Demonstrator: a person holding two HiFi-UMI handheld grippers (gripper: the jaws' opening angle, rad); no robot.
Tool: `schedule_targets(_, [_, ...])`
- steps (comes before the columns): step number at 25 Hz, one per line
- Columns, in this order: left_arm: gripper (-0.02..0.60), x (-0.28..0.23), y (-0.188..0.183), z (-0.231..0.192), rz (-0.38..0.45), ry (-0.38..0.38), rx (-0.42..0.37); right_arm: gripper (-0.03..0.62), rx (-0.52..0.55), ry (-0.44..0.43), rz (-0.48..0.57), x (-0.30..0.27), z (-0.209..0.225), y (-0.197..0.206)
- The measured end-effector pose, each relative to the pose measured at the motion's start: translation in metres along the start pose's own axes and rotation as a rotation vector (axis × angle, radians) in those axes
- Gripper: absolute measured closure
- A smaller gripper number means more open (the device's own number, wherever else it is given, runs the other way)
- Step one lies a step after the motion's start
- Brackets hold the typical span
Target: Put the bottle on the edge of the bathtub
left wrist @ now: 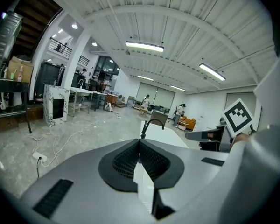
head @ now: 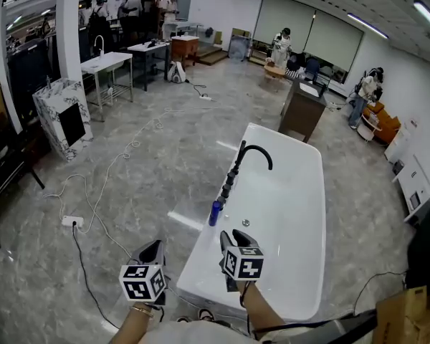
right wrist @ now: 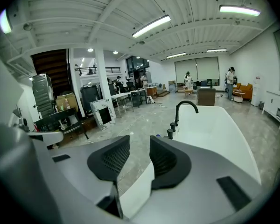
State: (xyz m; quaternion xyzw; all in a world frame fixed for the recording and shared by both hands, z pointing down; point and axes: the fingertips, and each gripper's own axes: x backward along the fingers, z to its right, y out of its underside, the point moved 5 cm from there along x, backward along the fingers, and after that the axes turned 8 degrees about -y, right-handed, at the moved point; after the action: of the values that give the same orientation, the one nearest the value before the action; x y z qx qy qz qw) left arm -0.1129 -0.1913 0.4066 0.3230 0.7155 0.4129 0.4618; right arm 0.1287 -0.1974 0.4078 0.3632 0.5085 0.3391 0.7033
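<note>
A small blue bottle [head: 215, 212] stands upright on the left rim of the white bathtub [head: 195, 258], close to the row of black tap handles and the arched black faucet [head: 253, 154]. My right gripper [head: 233, 237] hovers over the tub's near rim, a short way behind the bottle. Its jaws are open with a gap and nothing between them [right wrist: 140, 146]. In the right gripper view only the bottle's blue cap [right wrist: 157, 136] peeks over the jaw. My left gripper [head: 155, 249] hangs over the floor left of the tub, its fingertips touching and empty [left wrist: 139, 142].
A white power strip [head: 72, 221] and cables lie on the grey floor left of the tub. A marble-patterned cabinet [head: 63, 117] stands at far left, a brown cabinet [head: 301, 110] beyond the tub's far end, a cardboard box [head: 408, 314] at lower right. People stand far back.
</note>
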Motion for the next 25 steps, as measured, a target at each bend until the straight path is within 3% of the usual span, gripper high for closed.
schedule_targets(13, [0.565, 0.004, 0.017, 0.024, -0.036, 0.044, -0.013, 0.511, -0.044, 0.041, 0.016, 0.028, 0.009, 0.018])
schedule_targets(25, [0.565, -0.009, 0.019, 0.067, -0.030, 0.008, -0.002, 0.537, -0.049, 0.008, -0.003, 0.048, 0.048, 0.025])
